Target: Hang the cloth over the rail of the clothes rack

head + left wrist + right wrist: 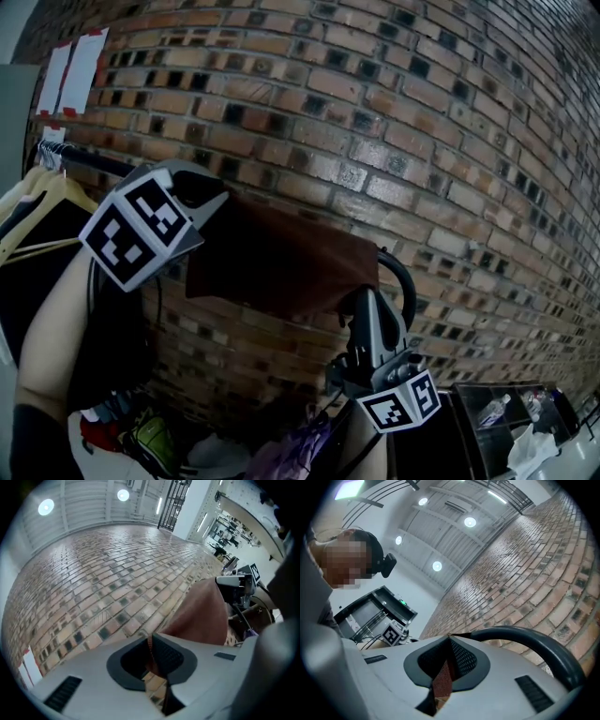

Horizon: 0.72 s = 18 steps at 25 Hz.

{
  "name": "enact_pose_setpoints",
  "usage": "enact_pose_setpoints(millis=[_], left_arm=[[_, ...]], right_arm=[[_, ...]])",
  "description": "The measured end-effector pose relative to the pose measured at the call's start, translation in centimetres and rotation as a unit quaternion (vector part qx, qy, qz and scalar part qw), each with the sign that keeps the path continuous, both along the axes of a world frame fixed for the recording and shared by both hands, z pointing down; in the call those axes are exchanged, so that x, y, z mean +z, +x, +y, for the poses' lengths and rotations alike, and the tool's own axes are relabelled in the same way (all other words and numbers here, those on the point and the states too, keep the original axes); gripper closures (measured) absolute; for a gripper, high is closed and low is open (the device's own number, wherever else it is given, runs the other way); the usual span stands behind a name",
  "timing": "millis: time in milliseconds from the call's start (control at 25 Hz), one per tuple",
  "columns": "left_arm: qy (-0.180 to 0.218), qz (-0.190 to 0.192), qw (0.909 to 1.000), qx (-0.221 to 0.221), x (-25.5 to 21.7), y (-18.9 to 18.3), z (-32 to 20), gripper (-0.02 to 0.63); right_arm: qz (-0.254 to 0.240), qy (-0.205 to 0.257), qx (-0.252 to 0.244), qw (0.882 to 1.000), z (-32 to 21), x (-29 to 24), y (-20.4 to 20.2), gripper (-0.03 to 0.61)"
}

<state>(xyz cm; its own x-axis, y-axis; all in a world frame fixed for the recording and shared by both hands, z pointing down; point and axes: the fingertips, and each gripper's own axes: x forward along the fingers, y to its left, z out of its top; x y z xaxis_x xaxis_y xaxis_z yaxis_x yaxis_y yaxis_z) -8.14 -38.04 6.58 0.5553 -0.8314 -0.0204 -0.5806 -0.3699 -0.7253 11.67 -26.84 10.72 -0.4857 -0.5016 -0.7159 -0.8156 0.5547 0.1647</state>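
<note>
The cloth (272, 258) is stretched before the rail's (401, 274) curved end. The left gripper (151, 643) and the right gripper (449, 641) each have both jaws closed on one upper corner.

Left gripper (217, 202) is held up level, forearm (56, 337) rising from below, fingers (169, 656) pinched on the cloth (281, 258) edge. Right gripper (364, 298) sits lower and tilts upward, also clamped tight on cloth.
</note>
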Motion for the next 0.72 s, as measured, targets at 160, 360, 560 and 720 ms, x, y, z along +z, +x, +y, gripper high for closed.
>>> enact_pose_setpoints(millis=[160,360,560,720], left_arm=[[-0.074,-0.004,0.9969,0.025,-0.4,0.4,-0.5,0.580],[-0.151,0.108,0.9777,0.098,-3.7,-0.4,-1.5,0.584],[-0.233,0.243,0.9250,0.177,-6.6,-1.7,-2.7,0.584],[-0.294,0.390,0.8333,0.259,-7.7,-4.6,-2.7,0.584]], right_arm=[[-0.001,0.004,-0.005,1.000,0.1,-0.1,0.1,0.565],[-0.006,0.010,-0.008,1.000,0.3,-0.5,0.7,0.565],[-0.011,0.013,-0.024,1.000,0.3,-1.1,0.9,0.565],[-0.002,0.011,-0.042,0.999,0.1,-1.3,0.1,0.565]])
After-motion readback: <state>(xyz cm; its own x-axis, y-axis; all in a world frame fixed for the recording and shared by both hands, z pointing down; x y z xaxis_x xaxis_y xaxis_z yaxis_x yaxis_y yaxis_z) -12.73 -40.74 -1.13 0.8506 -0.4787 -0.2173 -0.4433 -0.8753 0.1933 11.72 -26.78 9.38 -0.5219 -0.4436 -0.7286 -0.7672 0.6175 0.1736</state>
